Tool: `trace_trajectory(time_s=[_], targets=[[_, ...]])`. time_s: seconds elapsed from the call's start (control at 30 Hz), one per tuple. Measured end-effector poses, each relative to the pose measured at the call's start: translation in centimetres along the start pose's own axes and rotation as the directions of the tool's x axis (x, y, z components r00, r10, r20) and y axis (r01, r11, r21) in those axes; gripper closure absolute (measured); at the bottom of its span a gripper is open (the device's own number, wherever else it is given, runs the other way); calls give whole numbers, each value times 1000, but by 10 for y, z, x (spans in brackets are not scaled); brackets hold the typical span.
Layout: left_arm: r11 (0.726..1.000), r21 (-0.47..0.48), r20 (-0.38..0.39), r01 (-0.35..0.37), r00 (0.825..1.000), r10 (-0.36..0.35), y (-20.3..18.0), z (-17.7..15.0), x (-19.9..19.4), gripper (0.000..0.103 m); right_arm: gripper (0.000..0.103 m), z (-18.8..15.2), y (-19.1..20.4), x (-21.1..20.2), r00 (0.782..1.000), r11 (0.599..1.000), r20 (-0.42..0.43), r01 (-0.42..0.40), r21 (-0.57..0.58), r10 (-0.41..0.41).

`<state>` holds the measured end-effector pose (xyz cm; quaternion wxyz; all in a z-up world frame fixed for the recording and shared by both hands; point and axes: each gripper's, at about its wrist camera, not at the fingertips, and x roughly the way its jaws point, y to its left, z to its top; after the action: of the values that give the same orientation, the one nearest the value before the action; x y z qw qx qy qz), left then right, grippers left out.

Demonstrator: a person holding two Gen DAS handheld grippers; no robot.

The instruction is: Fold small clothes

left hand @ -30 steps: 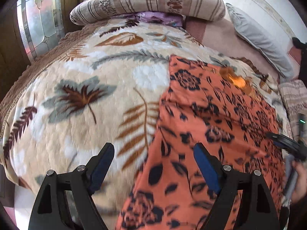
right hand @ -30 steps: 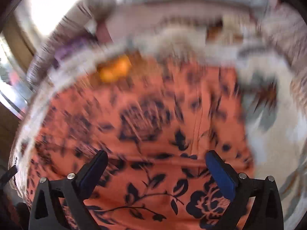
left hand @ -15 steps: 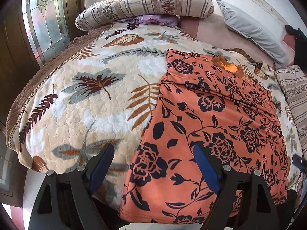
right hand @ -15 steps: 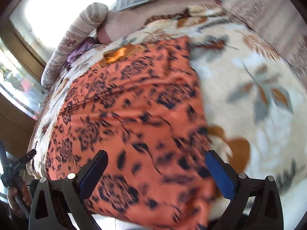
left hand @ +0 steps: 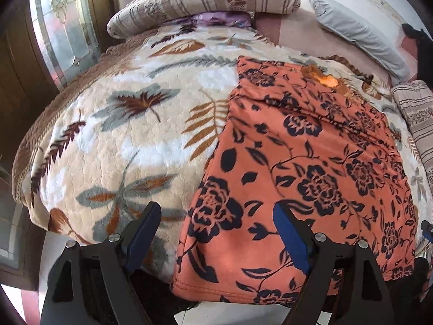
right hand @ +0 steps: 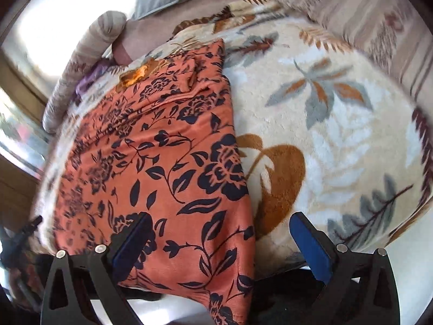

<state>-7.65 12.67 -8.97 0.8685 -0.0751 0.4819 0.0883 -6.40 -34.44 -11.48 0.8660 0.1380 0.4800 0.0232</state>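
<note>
both tongs (left hand: 213, 233) pulled back, orange garment (left hand: 311, 168) flat

Orange garment (left hand: 311, 168) with dark flowers; cream, leaf-patterned blanket (left hand: 130, 124).

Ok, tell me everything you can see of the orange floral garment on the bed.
The orange garment is soft, fleecy-looking cloth printed with dark navy roses and leaves. It lies spread flat on the leaf-patterned blanket, its hemmed near edge hanging over the bed's edge. A fold crosses its far end. Nothing grips it.
</note>
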Motion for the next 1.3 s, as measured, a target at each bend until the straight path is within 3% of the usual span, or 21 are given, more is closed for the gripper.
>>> trace_trajectory(time_s=[0.1, 0.33, 0.93, 1.1, 1.2, 1.23, 1.3], targets=[[1000, -20, -28, -10, 1000, 9, 5, -5, 7, 18, 1, -1, 26, -3, 996, 992, 45, 78, -96, -74], [999, -21, -22, -34, 999, 34, 8, -7, 4, 18, 1, -5, 65, -3, 989, 969, 92, 130, -210, -112], [999, 6, -32, -50, 998, 50, 5, -10, 6, 18, 1, -7, 59, -5, 983, 966, 97, 172, -191, -155], [1000, -13, -60, -28, 998, 27, 11, -11, 10, 18, 1, -9, 57, -8, 983, 966, 89, 173, -193, -159], [996, -79, -130, 30, 991, -40, 23, -15, 22, 18, 1, -5, 37, -10, 997, 987, 17, 72, -146, -71], [994, -99, -148, 42, 987, -56, 29, -17, 26, 18, 1, -3, 24, -10, 1000, 995, -26, -8, -96, 6], [991, -122, -184, 58, 980, -80, 38, -20, 34, 18, 1, -1, -5, -6, 980, 984, -92, -175, 38, 178]])
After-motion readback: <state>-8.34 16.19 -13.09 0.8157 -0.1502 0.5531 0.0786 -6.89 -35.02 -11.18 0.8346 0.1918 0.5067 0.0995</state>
